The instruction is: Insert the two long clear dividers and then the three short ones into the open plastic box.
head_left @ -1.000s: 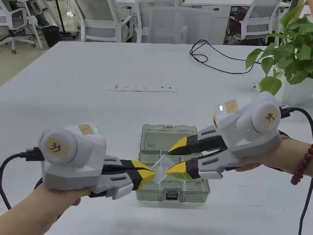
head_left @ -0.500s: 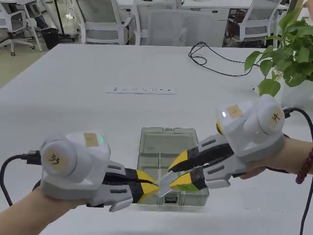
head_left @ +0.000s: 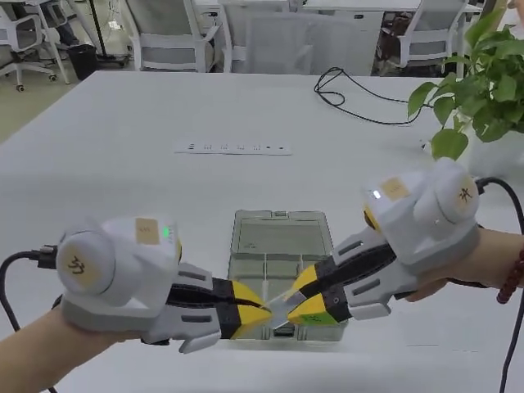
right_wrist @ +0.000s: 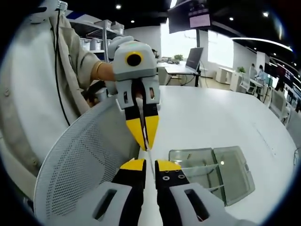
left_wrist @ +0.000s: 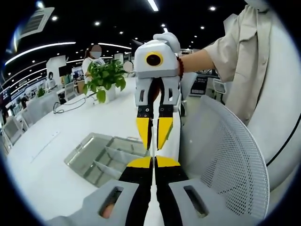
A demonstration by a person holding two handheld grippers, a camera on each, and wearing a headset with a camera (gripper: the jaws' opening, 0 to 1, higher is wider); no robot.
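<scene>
Clamping on a clear divider (head_left: 281,306), the left gripper (head_left: 264,313) has its yellow tips pressed together on the sheet's left edge. Right gripper (head_left: 295,303) comes in tip to tip from the right, jaws closed down to a thin slit on the same sheet. In both gripper views the divider is edge-on, just a pale line between the two opposed pairs of tips. Can't tell if it is a long or a short one.

The divider hangs over the near half of the open plastic box (head_left: 246,270), near its front wall; can't tell if it touches the box. The box sits on the white counter (head_left: 123,164), with its lid laid back flat on the far side. Clear partitions already stand in the tray and split it into compartments, seen best in the left gripper view.

A hand holds each gripper from the near side. The right wrist wears a dark red bead bracelet (head_left: 509,278).

Farther out on the counter: a white power strip (head_left: 233,149) far of the box, a black cable (head_left: 360,102) far right, and a green plant (head_left: 483,74) at the right edge. Office chairs (head_left: 172,33) stand past the counter's far edge.
</scene>
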